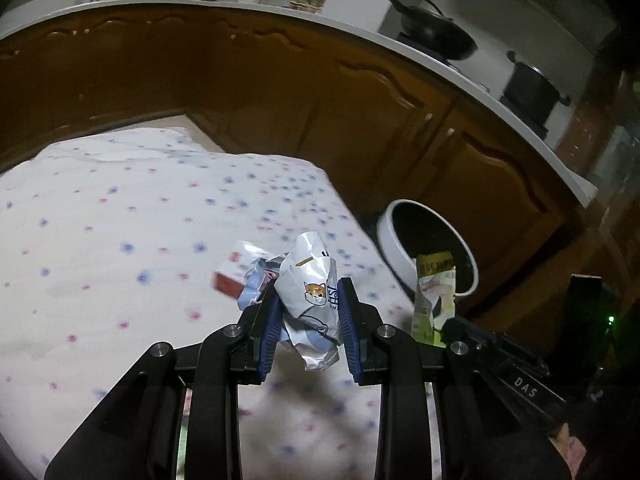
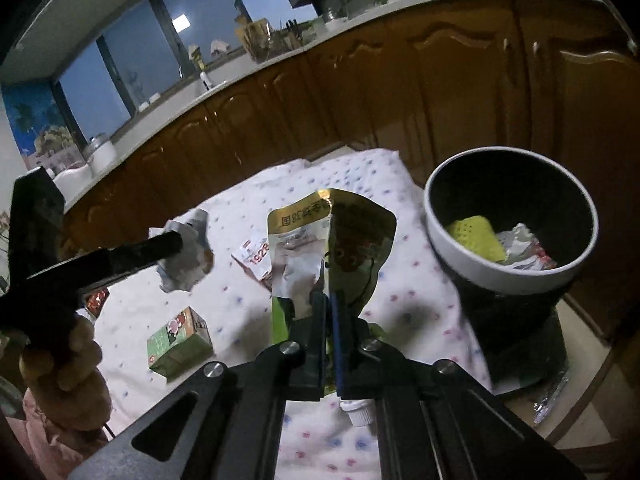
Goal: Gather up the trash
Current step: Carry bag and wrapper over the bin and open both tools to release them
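Left gripper (image 1: 308, 320) found clamped on a crumpled white wrapper (image 1: 310, 300) printed with a cartoon cat; blue pads (image 1: 272, 328) pressed against both sides, wrapper bulging above and below. Long axis of wrapper roughly upright, running forward from the jaws, torn end pointing up and away. Held above the spotted tablecloth (image 1: 120, 220), clear of it.

Right gripper (image 2: 329, 320) found closed tight on a flattened gold-and-green pouch (image 2: 332, 252). Pouch upright, long axis along the fingers, top edge pointing away toward the cabinets (image 2: 400, 80), white spout cap (image 2: 360, 414) hanging at the near end below the jaws.

White-rimmed bin (image 2: 440, 240) noted just beside the table's right edge, containing a yellow item (image 2: 476, 236) and crumpled packaging (image 2: 524, 252).

Left lying on the cloth: green carton (image 2: 180, 344), red-and-white packet (image 2: 256, 258) near the pouch.
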Demonstrator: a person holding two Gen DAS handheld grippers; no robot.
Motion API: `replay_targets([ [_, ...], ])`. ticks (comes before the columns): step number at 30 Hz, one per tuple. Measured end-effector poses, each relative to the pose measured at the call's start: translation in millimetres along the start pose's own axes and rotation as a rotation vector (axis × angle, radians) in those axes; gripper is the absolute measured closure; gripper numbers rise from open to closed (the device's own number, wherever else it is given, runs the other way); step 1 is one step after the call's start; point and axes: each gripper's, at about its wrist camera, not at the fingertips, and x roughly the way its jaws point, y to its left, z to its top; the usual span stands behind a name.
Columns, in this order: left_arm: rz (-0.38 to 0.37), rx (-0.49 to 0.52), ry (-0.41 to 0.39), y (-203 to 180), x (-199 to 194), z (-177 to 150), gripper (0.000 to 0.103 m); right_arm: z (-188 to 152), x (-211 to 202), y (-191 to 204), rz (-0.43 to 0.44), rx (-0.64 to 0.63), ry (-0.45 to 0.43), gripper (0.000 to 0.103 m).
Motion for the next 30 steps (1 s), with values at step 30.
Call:
replay_targets([
  [30, -0.143, 0.232, 0.188, -166, 145, 52, 0.077, 70, -17, -143, -0.104, 0.179, -0.073, 0.101],
])
